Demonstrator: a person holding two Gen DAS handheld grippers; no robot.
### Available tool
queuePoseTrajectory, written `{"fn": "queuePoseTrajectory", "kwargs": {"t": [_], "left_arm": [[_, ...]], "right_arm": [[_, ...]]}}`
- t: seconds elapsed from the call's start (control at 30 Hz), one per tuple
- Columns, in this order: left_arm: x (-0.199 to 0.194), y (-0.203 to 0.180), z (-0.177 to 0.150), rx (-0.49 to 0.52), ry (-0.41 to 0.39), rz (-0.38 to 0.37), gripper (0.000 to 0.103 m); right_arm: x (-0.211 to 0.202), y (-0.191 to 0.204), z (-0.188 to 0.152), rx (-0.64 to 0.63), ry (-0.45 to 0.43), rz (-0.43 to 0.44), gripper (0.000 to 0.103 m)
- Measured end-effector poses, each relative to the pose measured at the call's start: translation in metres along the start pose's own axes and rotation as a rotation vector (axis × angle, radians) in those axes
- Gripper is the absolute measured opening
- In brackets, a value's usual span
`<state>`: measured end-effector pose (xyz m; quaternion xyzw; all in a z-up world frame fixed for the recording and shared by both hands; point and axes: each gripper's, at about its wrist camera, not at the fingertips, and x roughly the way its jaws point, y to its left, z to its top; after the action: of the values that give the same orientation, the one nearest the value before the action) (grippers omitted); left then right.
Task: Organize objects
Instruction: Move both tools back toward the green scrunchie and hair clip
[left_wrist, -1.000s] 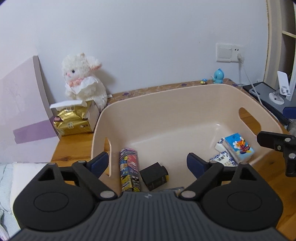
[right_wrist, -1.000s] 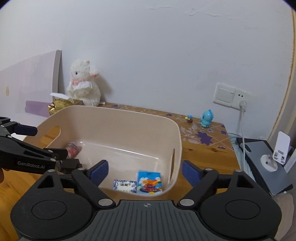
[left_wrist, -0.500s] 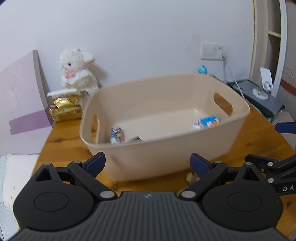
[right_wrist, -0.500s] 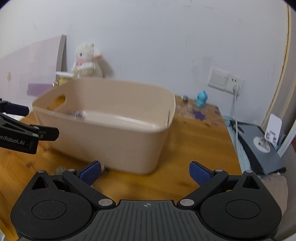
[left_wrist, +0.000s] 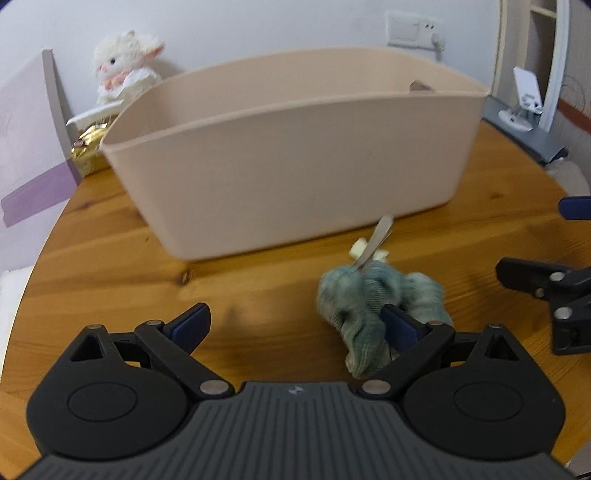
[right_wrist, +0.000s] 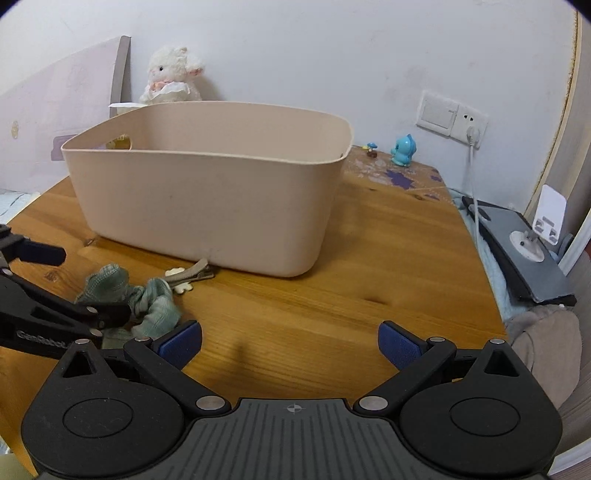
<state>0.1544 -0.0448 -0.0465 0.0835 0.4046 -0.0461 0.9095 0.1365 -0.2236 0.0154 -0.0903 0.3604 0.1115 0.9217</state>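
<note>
Wood table (right_wrist: 369, 258), white wall behind, plush (right_wrist: 173, 74) in the back corner. Beige bin (left_wrist: 295, 155) mid-table. Teal scrunchie (left_wrist: 369, 295) on the wood just in front of the bin, hair clip (right_wrist: 192, 275) touching it on the bin side.

Left gripper (left_wrist: 295, 321) low over the table, jaws wide apart, nothing held; right pad (left_wrist: 399, 325) at the scrunchie's near edge, bulk of the cloth not yet between the pads. Right gripper (right_wrist: 291, 339) also spread wide, empty, over bare wood well right of the scrunchie.

Scrunchie probably light, soft, squashy: no breakage risk, likely to slide or snag the clip. Best bite across the thick bunched middle, not a loose fold. Clip looks thin, stiff, flat on the wood: harder pick, take across its width.
</note>
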Motion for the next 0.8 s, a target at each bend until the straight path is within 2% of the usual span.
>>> {"fn": "queuePoseTrajectory", "kwargs": {"t": [0.17, 0.3, 0.5, 0.7, 0.8], "left_arm": [[0.006, 0.014, -0.008, -0.018, 0.011, 0.054, 0.098], [0.01, 0.034, -0.01, -0.056, 0.019, 0.068, 0.098], [0.02, 0.06, -0.009, -0.117, -0.017, 0.1, 0.097], [0.027, 0.079, -0.003, -0.122, -0.044, 0.104, 0.088], [0.03, 0.088, -0.001, -0.147, -0.045, 0.099, 0.086]], "right_arm": [[0.005, 0.012, -0.002, -0.003, 0.004, 0.024, 0.103], [0.014, 0.023, 0.001, 0.006, 0.012, 0.048, 0.103], [0.035, 0.04, -0.002, 0.044, 0.025, 0.075, 0.103], [0.059, 0.048, 0.003, 0.052, 0.045, 0.069, 0.103], [0.067, 0.052, 0.008, 0.053, 0.037, 0.063, 0.103]]}}
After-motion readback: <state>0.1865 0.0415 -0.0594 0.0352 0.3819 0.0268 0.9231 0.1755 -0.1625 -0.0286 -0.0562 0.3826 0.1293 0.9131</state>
